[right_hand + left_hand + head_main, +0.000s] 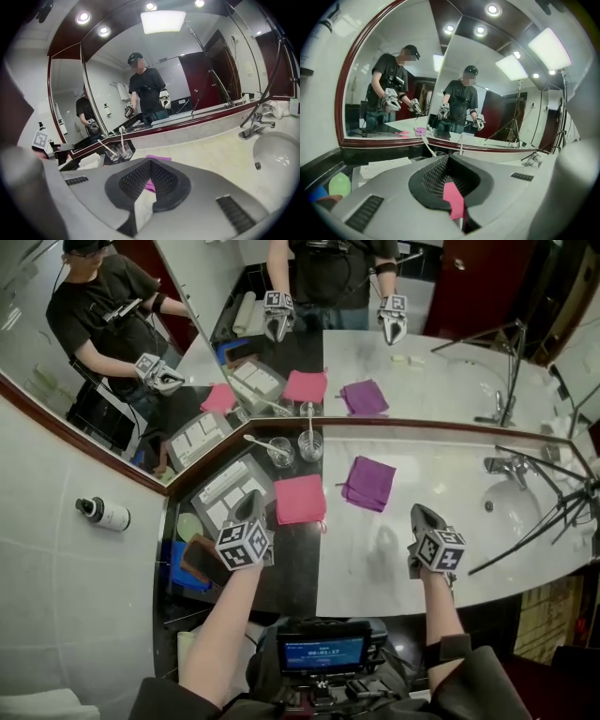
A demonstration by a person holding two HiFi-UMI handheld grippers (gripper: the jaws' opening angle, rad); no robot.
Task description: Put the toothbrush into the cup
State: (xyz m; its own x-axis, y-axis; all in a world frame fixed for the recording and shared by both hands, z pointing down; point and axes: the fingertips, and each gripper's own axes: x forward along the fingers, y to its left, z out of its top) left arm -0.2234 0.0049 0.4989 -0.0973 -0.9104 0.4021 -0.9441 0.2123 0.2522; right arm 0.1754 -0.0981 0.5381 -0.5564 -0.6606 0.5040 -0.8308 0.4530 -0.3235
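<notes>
Two clear glass cups stand at the mirror's foot. A white toothbrush (259, 441) leans in the left cup (280, 452), and another toothbrush (310, 421) stands upright in the right cup (310, 445). Both cups (118, 151) also show in the right gripper view. My left gripper (249, 503) hovers over the dark counter strip beside a pink cloth (300, 499), shut with nothing in it. In the left gripper view, the closed left gripper (449, 159) shows the pink cloth (453, 200) through its gap. My right gripper (422, 514) is shut and empty over the pale counter, right of a purple cloth (367, 482).
A tray (228, 489) of white packets lies left of the pink cloth. At the right are a sink (518, 512) with a faucet (504, 466) and black tripod legs (553, 512). A small bottle (105, 514) is on the left wall. The mirror (422, 352) runs along the back.
</notes>
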